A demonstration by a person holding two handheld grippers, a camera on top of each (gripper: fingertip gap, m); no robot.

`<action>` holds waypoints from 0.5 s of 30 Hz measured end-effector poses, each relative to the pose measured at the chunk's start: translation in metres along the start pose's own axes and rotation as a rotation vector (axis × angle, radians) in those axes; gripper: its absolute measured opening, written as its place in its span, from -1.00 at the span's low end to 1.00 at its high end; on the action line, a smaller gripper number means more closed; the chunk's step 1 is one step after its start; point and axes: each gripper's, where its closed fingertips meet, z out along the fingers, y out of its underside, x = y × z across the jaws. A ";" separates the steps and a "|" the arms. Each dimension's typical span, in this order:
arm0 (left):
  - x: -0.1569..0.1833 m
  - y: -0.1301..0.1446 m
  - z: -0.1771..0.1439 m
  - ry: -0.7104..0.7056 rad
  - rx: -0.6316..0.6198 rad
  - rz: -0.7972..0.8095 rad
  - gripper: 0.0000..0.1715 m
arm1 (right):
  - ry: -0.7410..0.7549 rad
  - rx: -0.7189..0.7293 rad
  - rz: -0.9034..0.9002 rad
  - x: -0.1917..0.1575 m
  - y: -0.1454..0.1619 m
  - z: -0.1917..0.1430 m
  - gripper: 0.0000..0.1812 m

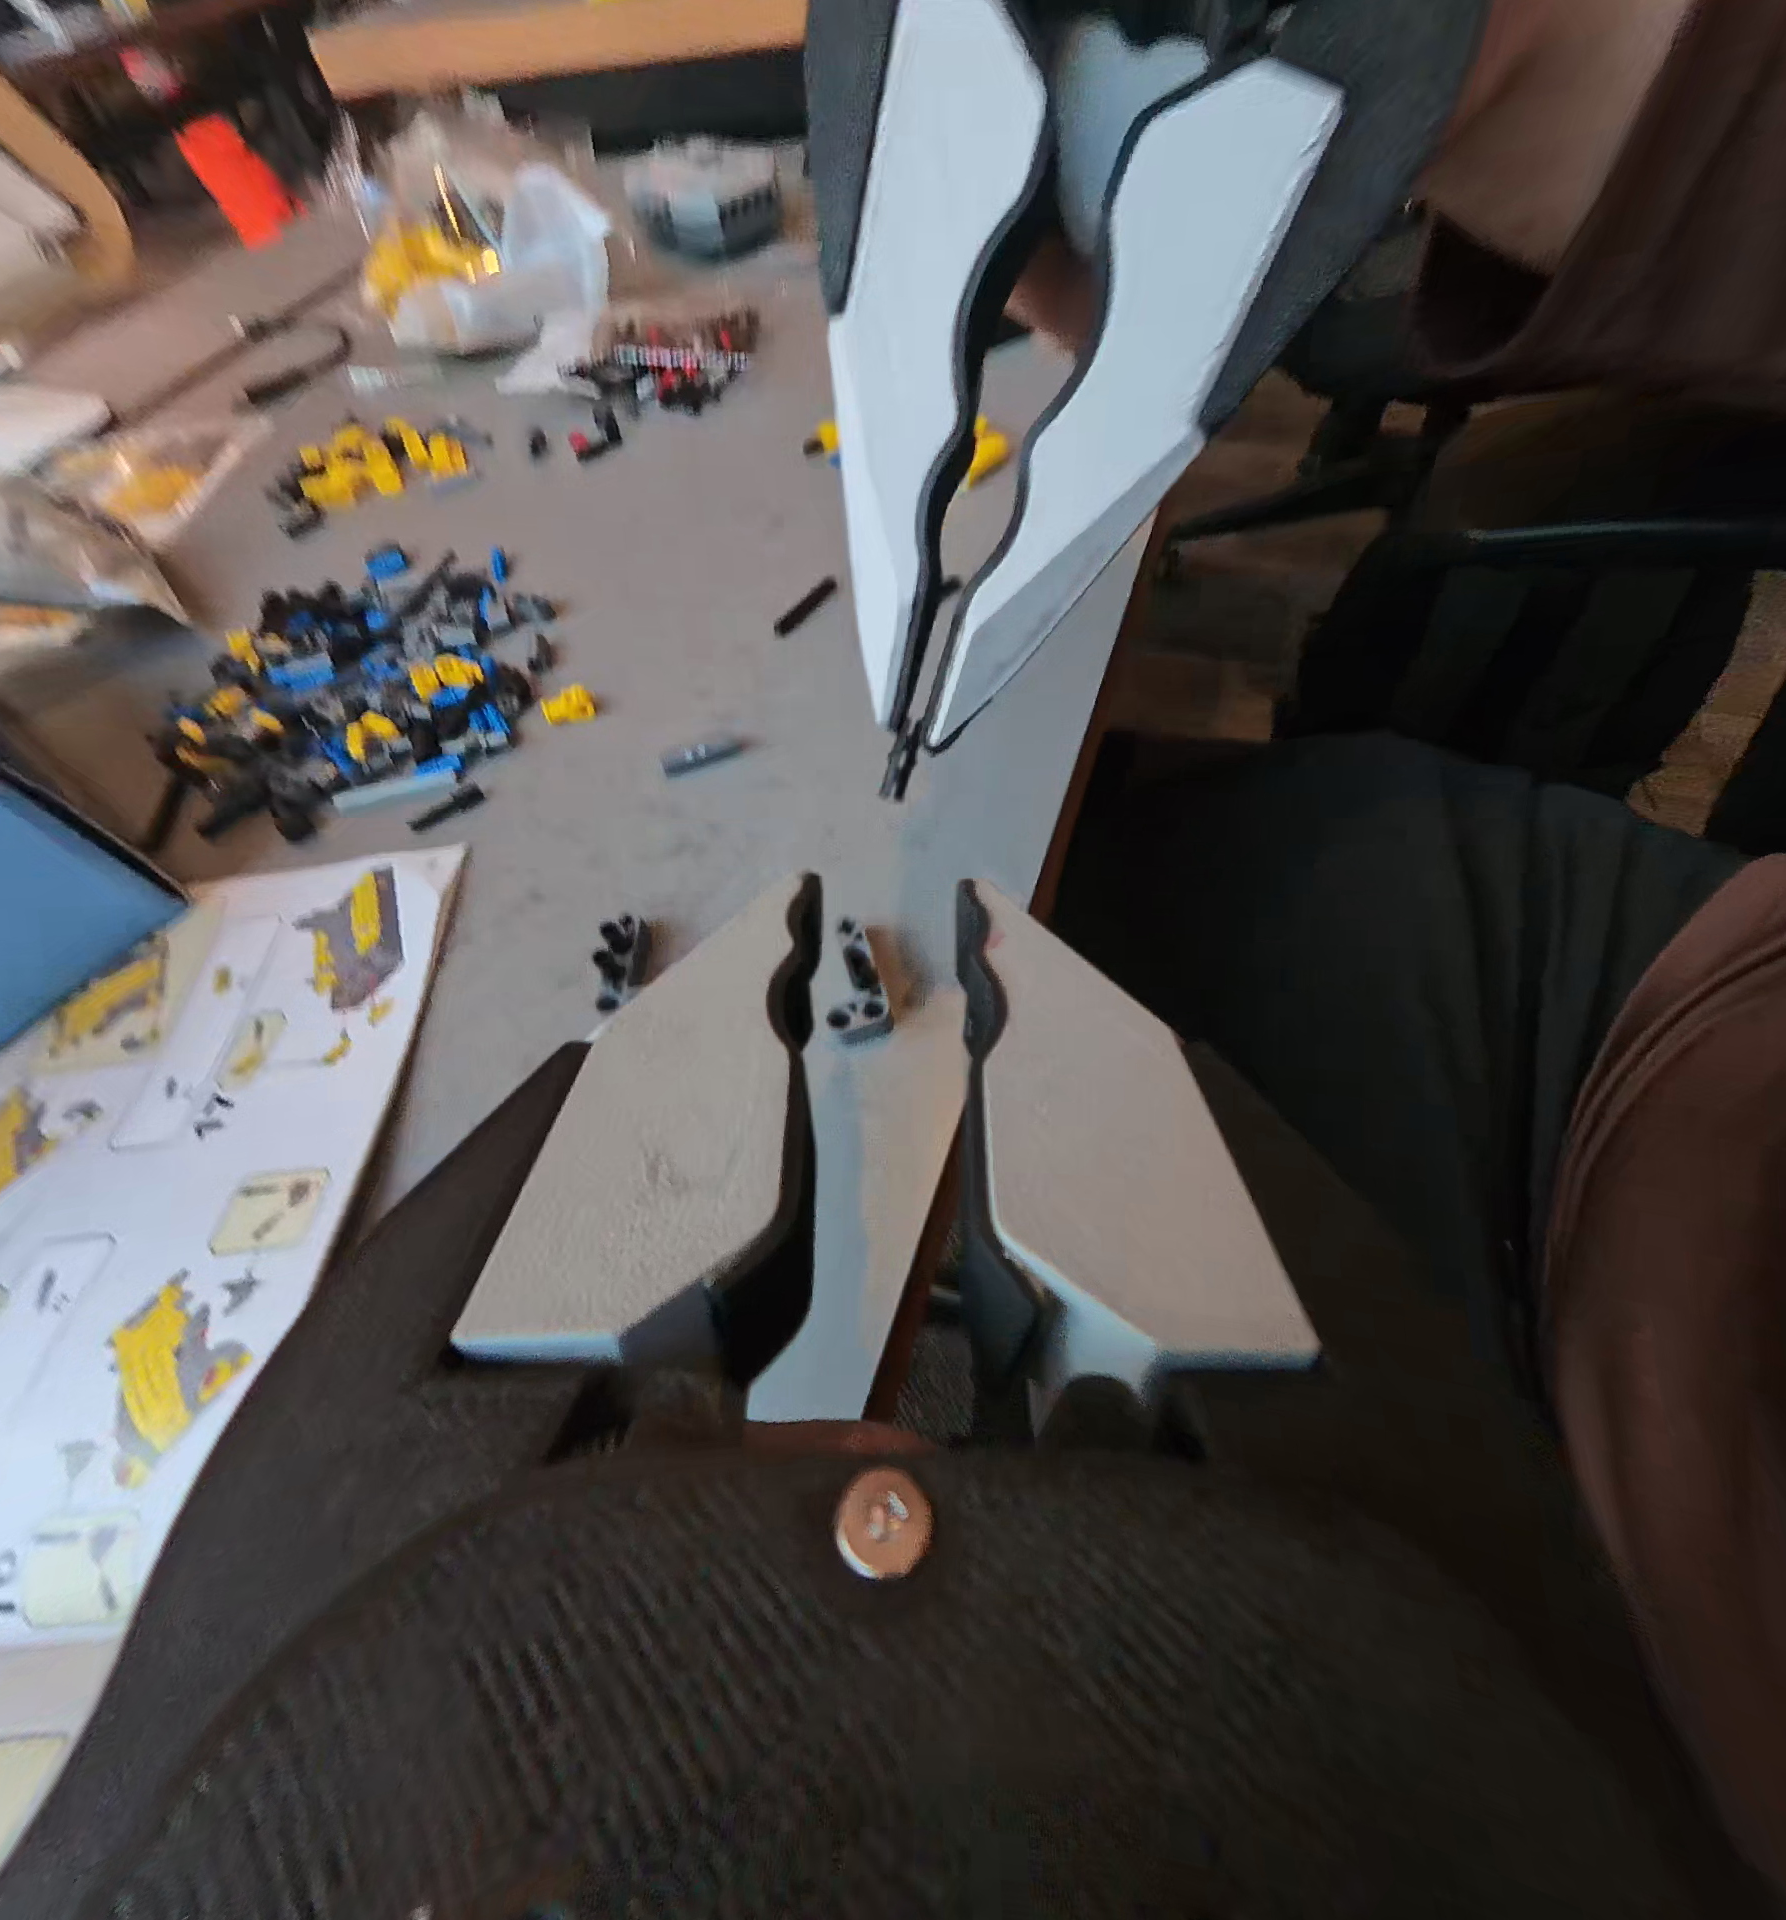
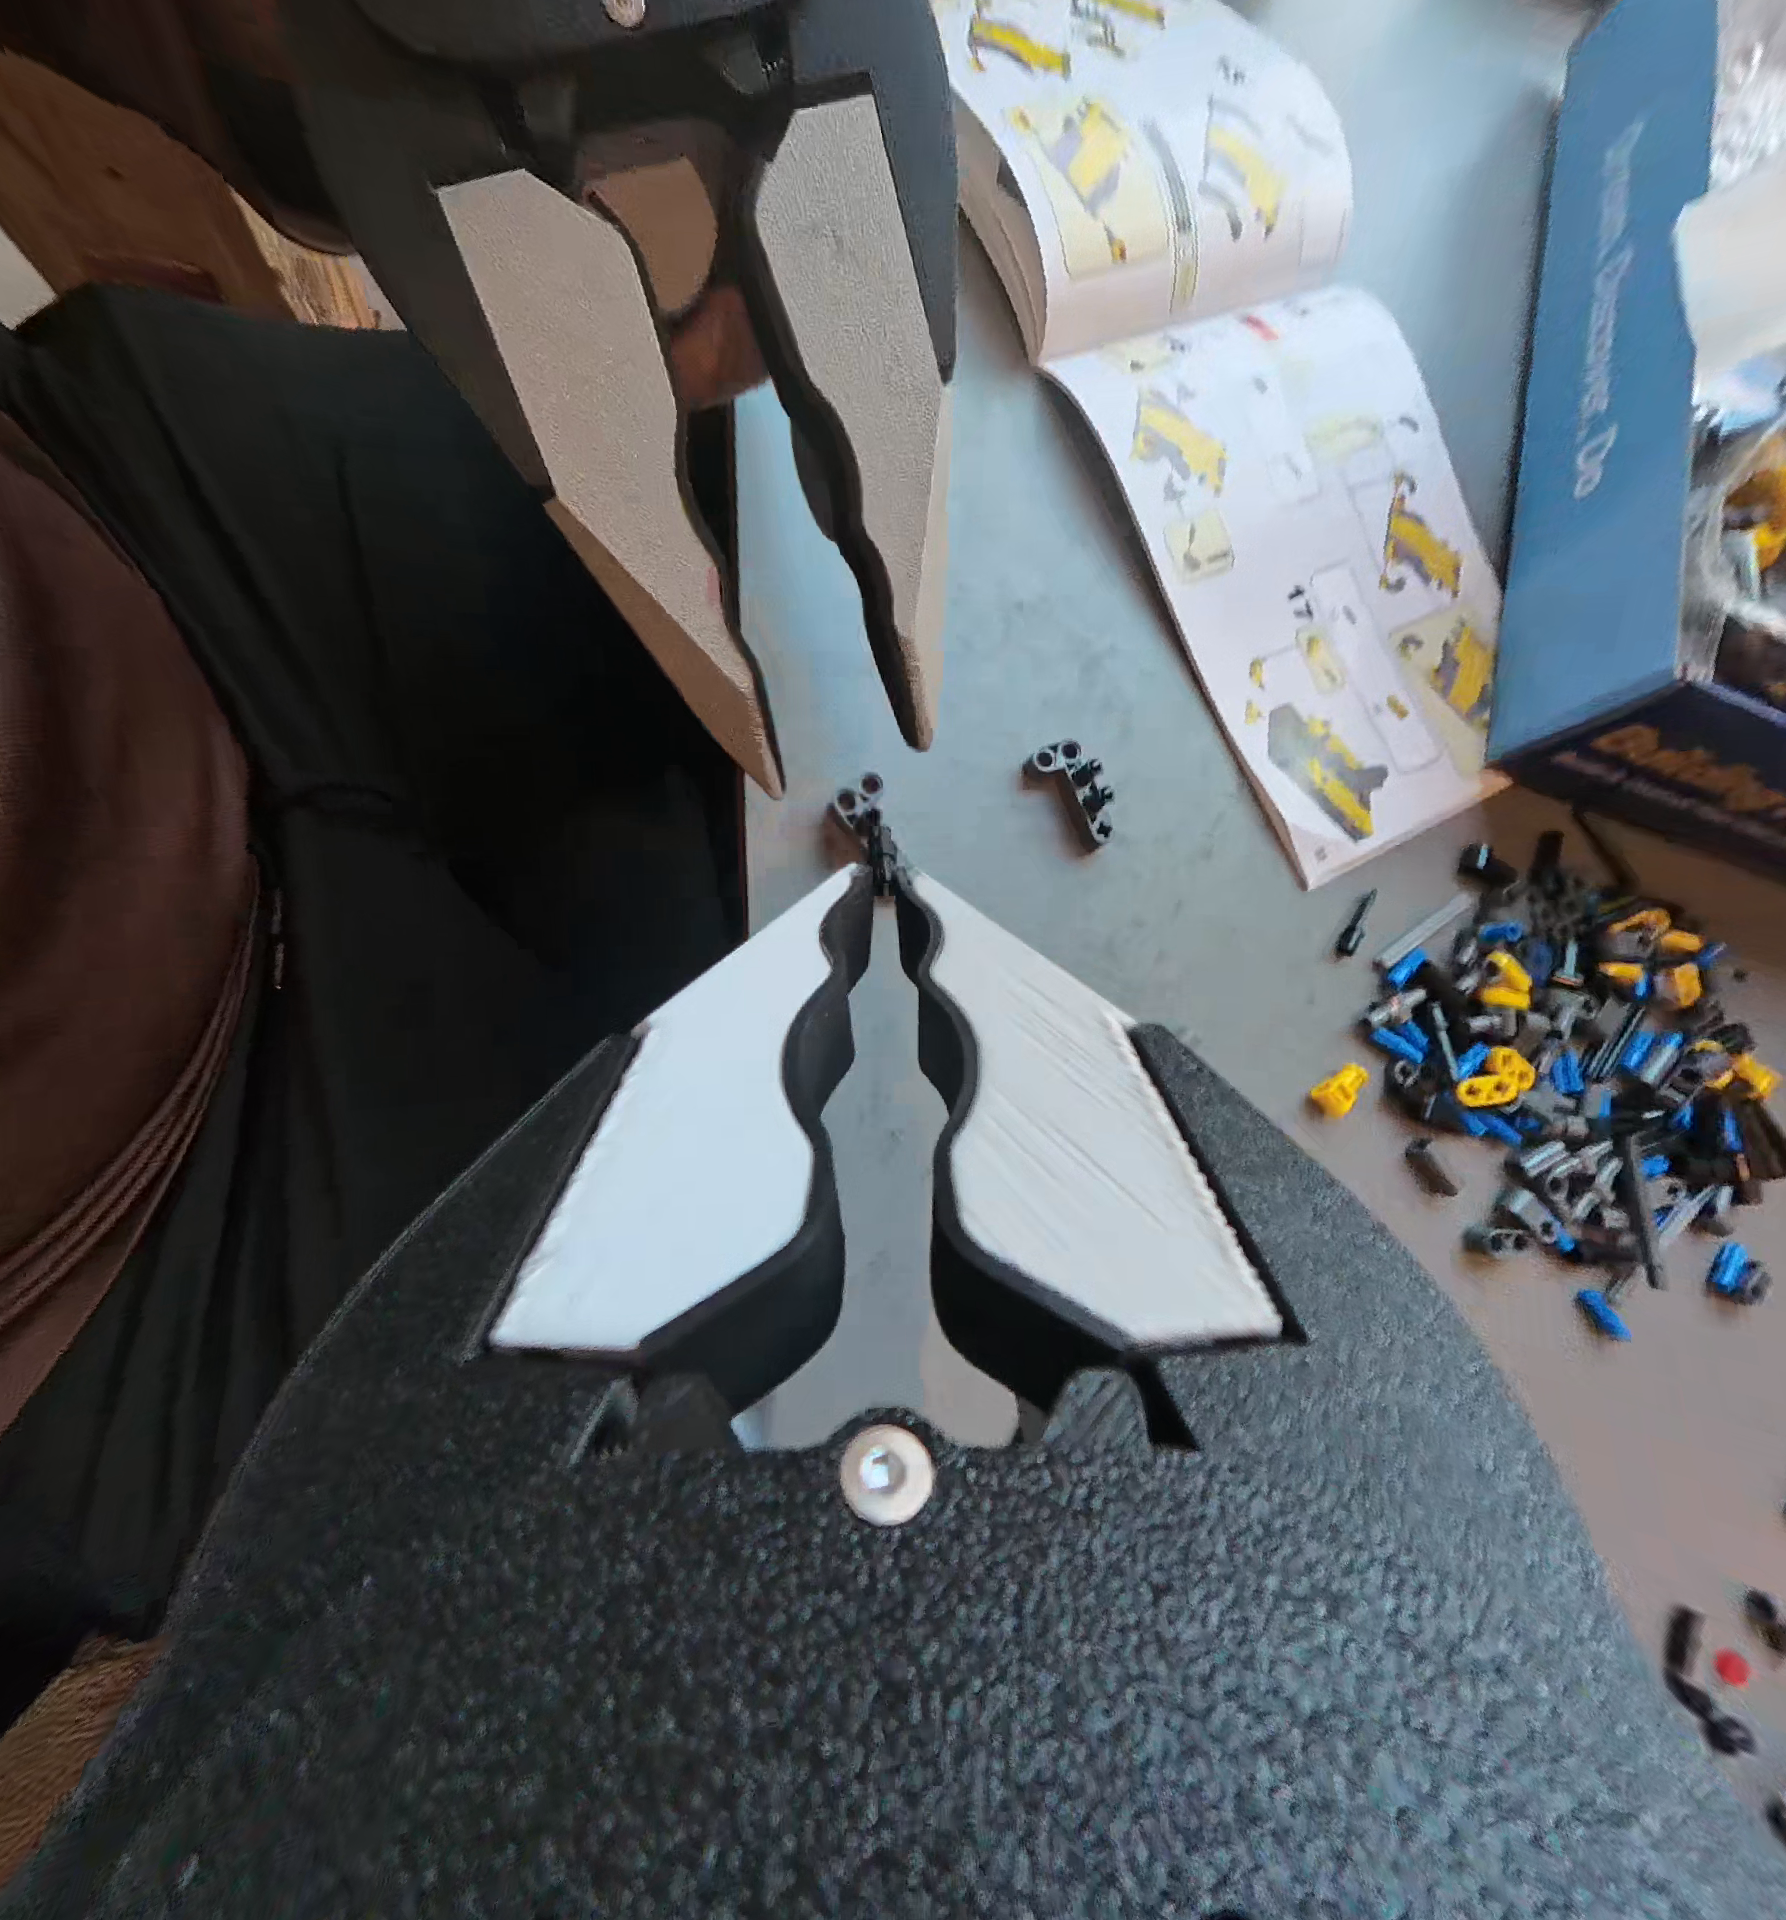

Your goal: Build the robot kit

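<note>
Black pin (image 2: 881,844): pinched at the tips of the right gripper (image 2: 884,878), clenched on it.
Small grey piece (image 1: 861,985): seen on the grey table (image 1: 660,582), between the spread fingers of the left gripper (image 1: 889,899), released.
Second dark piece (image 2: 1074,792): found at 2 o'clock of the pin.
Parts pile (image 2: 1585,1081): seen at 3 o'clock.
Open booklet (image 2: 1315,582): seen at 1 o'clock.

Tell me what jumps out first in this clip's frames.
The right gripper, shut on a small black pin, meets the open left gripper over a grey angled piece at the table edge. A pile of bricks lies to the right, an open booklet beyond.
</note>
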 end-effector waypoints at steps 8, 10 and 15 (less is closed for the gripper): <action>-0.006 0.009 0.005 -0.049 -0.074 0.017 -0.77 | -0.043 -0.079 0.114 -0.003 0.008 0.016 -0.96; -0.003 0.001 0.003 -0.060 -0.062 0.073 -0.80 | -0.096 -0.020 0.170 -0.007 -0.002 0.013 -0.96; 0.003 -0.002 0.004 -0.093 -0.049 0.186 -0.97 | -0.170 0.069 0.252 -0.012 -0.018 0.004 -0.97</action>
